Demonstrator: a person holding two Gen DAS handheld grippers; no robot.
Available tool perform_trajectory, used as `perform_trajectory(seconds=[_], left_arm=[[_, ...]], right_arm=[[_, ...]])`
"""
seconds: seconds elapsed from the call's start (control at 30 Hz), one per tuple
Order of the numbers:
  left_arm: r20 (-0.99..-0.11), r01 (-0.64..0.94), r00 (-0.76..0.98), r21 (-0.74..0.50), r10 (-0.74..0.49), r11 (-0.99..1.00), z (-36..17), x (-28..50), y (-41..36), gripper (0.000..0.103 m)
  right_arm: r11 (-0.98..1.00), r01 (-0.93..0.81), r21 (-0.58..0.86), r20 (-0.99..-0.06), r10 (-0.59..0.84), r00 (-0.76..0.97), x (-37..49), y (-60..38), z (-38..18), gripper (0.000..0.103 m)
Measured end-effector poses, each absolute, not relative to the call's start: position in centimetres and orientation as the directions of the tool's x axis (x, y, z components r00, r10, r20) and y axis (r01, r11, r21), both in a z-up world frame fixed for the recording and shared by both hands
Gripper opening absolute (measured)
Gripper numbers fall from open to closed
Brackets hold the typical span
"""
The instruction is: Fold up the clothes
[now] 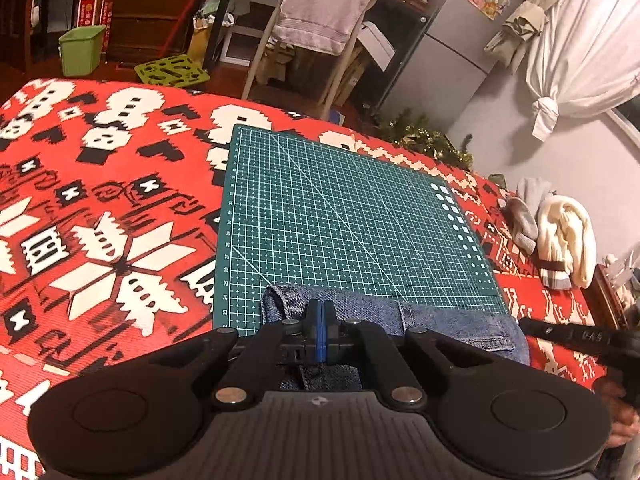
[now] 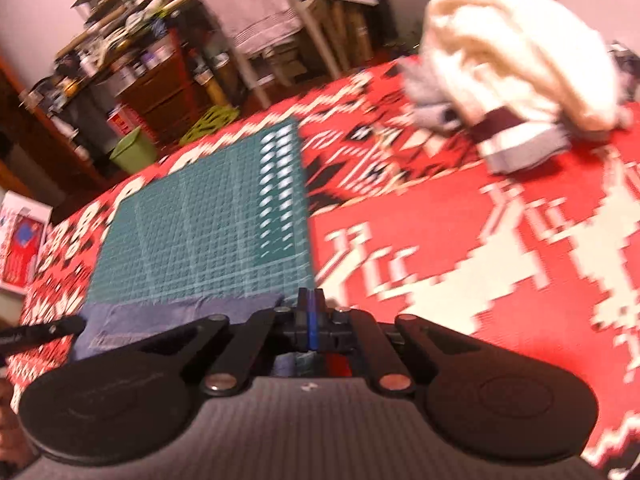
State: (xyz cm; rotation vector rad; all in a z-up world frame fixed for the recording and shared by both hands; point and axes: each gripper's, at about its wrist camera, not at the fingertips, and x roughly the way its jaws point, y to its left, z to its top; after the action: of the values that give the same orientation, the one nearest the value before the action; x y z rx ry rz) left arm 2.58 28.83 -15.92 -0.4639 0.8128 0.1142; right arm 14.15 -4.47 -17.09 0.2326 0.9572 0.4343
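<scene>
A piece of blue denim clothing (image 1: 400,316) lies along the near edge of a green gridded cutting mat (image 1: 344,224), which sits on a tabletop covered by a red cloth (image 1: 100,200) with white and black snowflake and snowman patterns. The left gripper (image 1: 322,312) is down at the denim's left end, its blue-padded fingers pressed together, and a fold of the fabric rises right beside them; whether they actually pinch cloth I cannot tell. The right gripper (image 2: 309,304) sits at the denim's (image 2: 180,312) right end, near the corner of the mat (image 2: 208,216), its fingers also closed tight against each other; the view there is blurred, so a grip on the fabric cannot be confirmed. Well off to the right on the red cloth (image 2: 460,248) lies a heap of other clothes, a cream knit (image 2: 512,48) bundled over grey pieces (image 2: 428,96). Beyond the tabletop stands a chair with a pale towel (image 1: 324,8) draped over its back, and a green bin (image 1: 82,48) rests on the floor.
</scene>
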Motion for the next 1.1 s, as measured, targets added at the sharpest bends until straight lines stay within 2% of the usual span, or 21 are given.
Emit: perform_trajectory(seconds=[0.23, 0.33, 0.53, 0.63, 0.8, 0.87, 0.97, 1.1], left_arm=[[-0.705, -0.274, 0.703, -0.381, -0.086, 0.883, -15.3, 3.2, 29.5, 0.002], [-0.705, -0.276, 0.702, -0.406, -0.106, 0.872, -15.9, 3.6, 30.0, 0.002], [-0.701, -0.247, 0.709, -0.346, -0.075, 0.905, -16.1, 3.0, 29.6, 0.003], [-0.704, -0.253, 0.706, -0.352, -0.077, 0.901, -16.0, 2.9, 30.0, 0.003], [-0.689, -0.273, 0.721, -0.381, -0.074, 0.883, -14.5, 1.9, 30.7, 0.000], [-0.654, -0.250, 0.745, -0.456, -0.131, 0.854, -13.8, 1.3, 30.8, 0.000], [-0.637, -0.201, 0.747, -0.489, -0.190, 0.849, -13.2, 2.1, 29.2, 0.000], [-0.677, -0.167, 0.699, -0.468, -0.231, 0.868, -14.2, 5.4, 26.2, 0.001]], right_arm=[[0.844, -0.325, 0.427, -0.693, 0.536, 0.481, 14.0, -3.6, -15.0, 0.000], [0.831, -0.347, 0.435, -0.710, 0.554, 0.435, 14.1, -1.6, -16.1, 0.000], [0.830, -0.384, 0.405, -0.706, 0.550, 0.446, 13.7, -1.3, -17.2, 0.000], [0.877, -0.353, 0.327, -0.736, 0.471, 0.487, 13.8, -1.5, -16.9, 0.000], [0.862, -0.326, 0.388, -0.701, 0.506, 0.504, 13.3, -3.3, -14.8, 0.000], [0.837, -0.354, 0.417, -0.679, 0.546, 0.491, 12.7, -2.9, -13.8, 0.000], [0.801, -0.413, 0.433, -0.663, 0.594, 0.456, 12.1, -0.6, -13.2, 0.000], [0.778, -0.463, 0.426, -0.677, 0.613, 0.407, 12.2, 3.4, -13.9, 0.000]])
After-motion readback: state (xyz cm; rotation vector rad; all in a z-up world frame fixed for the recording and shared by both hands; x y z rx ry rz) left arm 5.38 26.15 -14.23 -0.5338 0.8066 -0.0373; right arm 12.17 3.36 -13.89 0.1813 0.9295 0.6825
